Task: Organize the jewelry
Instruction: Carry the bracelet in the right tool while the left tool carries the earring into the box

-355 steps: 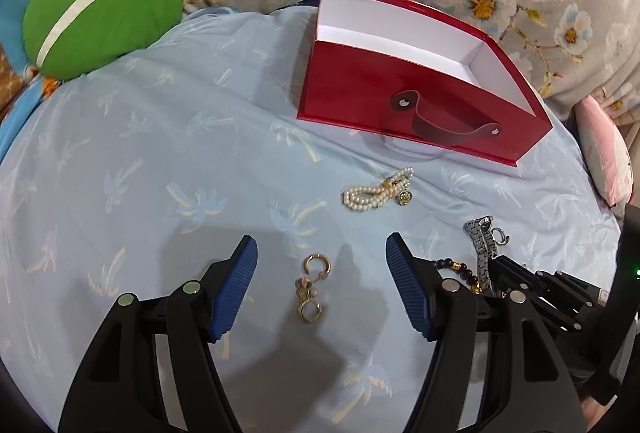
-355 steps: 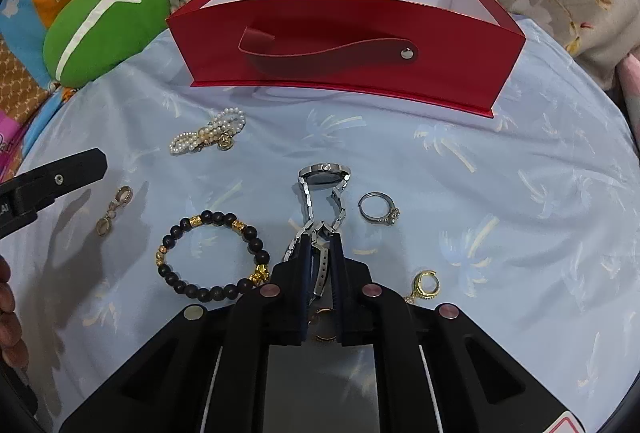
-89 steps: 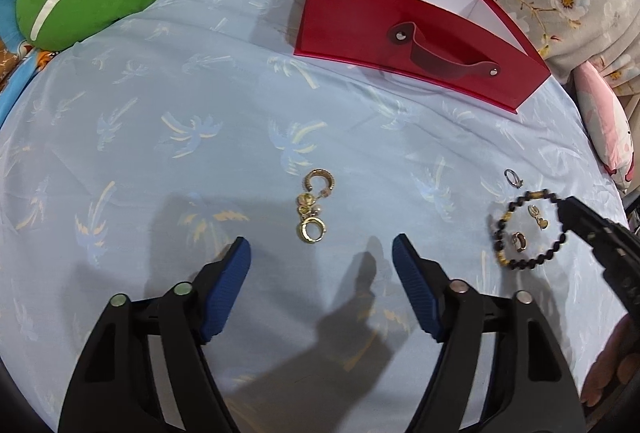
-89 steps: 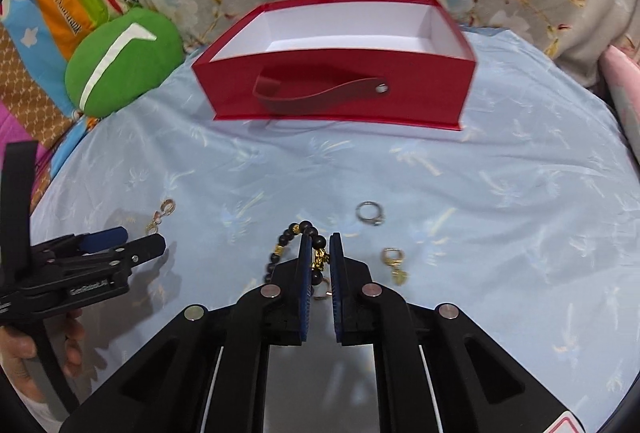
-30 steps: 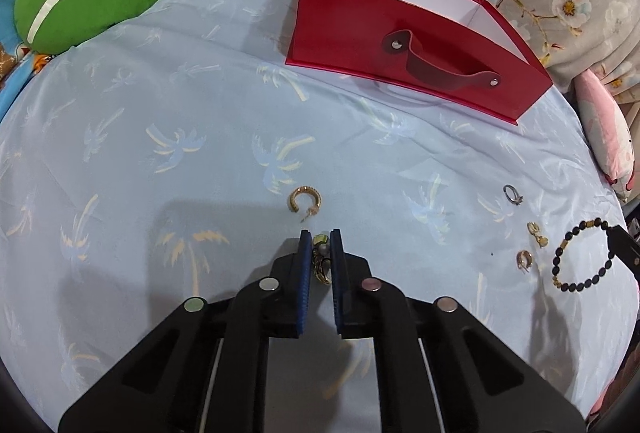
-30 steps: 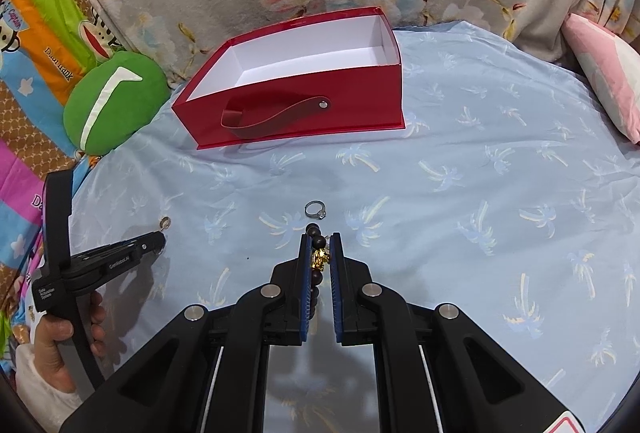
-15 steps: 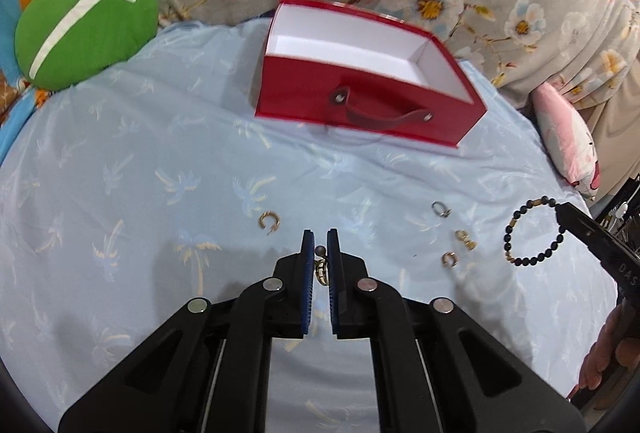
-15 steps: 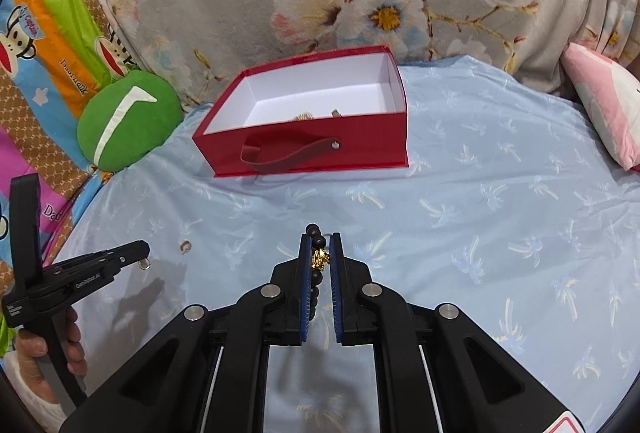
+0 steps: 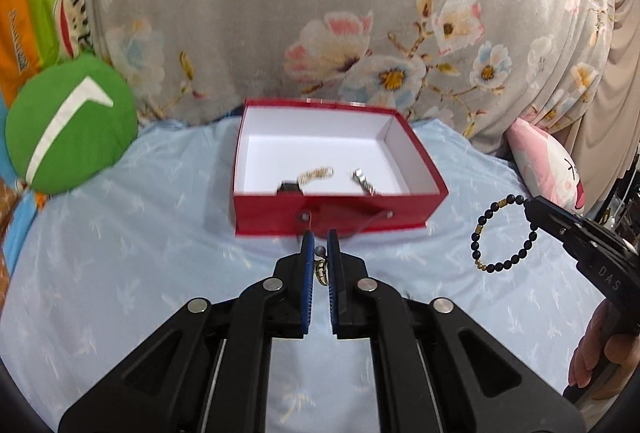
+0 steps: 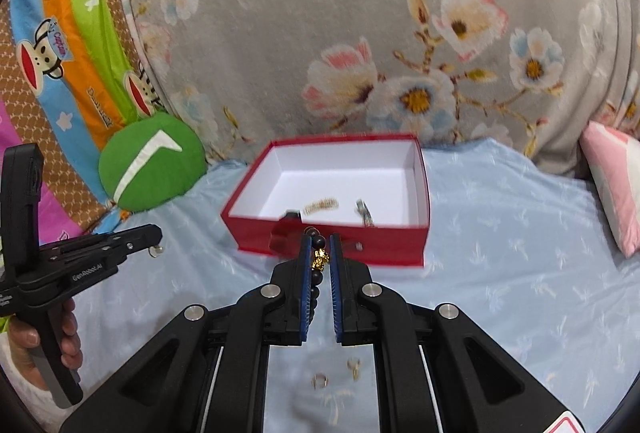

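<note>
My left gripper (image 9: 319, 237) is shut on a gold earring (image 9: 320, 269) and holds it in the air just in front of the red box (image 9: 416, 221). My right gripper (image 10: 319, 239) is shut on a black bead bracelet (image 10: 318, 241), which hangs as a loop in the left wrist view (image 9: 505, 233), lifted to the box's right. The open box (image 10: 400, 243) holds a pearl bracelet (image 9: 316, 175) and a silver watch (image 9: 362, 180). Two small gold earrings (image 10: 320, 380) lie on the blue sheet below my right gripper.
A green round cushion (image 9: 68, 125) lies at the left of the bed. A pink pillow (image 9: 548, 169) lies at the right. A grey floral blanket (image 9: 320, 13) rises behind the box. The left gripper also shows in the right wrist view (image 10: 154, 239).
Both grippers have risen and moved toward the red box with their jewelry. The box now looks closer and its inside shows.
</note>
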